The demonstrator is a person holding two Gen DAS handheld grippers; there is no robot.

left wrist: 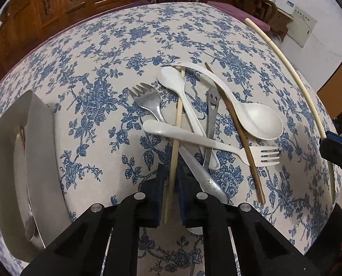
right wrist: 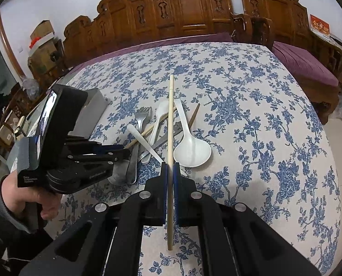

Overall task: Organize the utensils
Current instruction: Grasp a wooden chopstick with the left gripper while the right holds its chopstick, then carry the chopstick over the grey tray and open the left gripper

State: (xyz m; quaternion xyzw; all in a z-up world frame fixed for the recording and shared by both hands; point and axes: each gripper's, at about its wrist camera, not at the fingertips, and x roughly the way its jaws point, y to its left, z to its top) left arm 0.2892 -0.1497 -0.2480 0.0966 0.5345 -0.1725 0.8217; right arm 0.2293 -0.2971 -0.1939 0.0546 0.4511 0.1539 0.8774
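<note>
Right tongs (right wrist: 170,172) at lower centre, pads clamped on pale chopstick (right wrist: 170,124); stick runs straight up frame, tip reaching over utensil pile. Left tongs (right wrist: 127,153) enter from left, held by hand (right wrist: 21,195) in grey sleeve, tips at pile's left edge, grip not discernible. Pile at mid-frame on floral desk (right wrist: 251,138): white ladle spoon (right wrist: 191,151), metal fork (right wrist: 143,117), white plastic spoon (right wrist: 158,119), brown chopstick (right wrist: 193,115). Grey box (right wrist: 92,112) behind left tongs. Carved wooden bench (right wrist: 182,11) across top.
</note>
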